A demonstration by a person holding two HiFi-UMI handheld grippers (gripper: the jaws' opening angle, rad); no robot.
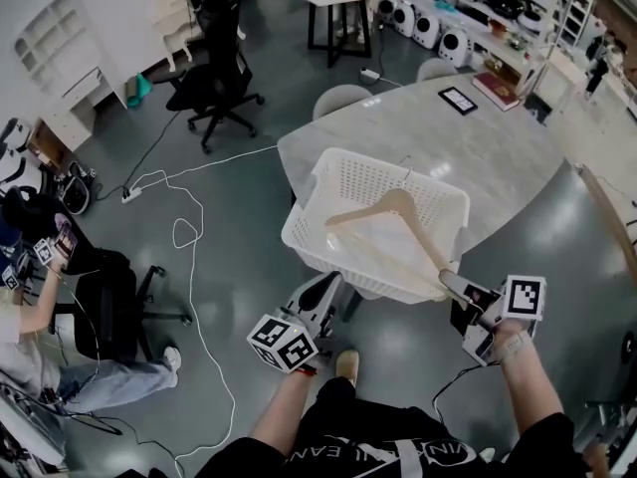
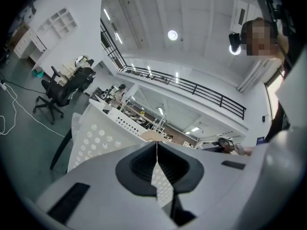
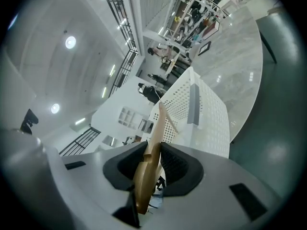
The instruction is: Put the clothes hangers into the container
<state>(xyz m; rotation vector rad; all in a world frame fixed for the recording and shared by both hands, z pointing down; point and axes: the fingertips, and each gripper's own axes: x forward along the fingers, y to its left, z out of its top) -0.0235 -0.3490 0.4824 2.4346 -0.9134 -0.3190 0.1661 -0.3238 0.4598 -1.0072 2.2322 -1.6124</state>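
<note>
A white perforated basket hangs in front of me, off the edge of the marble table. My left gripper is shut on its near rim; in the left gripper view a thin slice of the perforated basket wall sits pinched between the jaws. A wooden hanger lies across the basket, hook up, one arm reaching over the near right corner. That arm runs between the jaws of my right gripper. In the right gripper view the hanger leans loosely between parted pads, with the basket beyond.
The oval marble table carries a tablet and a book. A black office chair and a white cable are on the floor to the left. A person sits at the far left.
</note>
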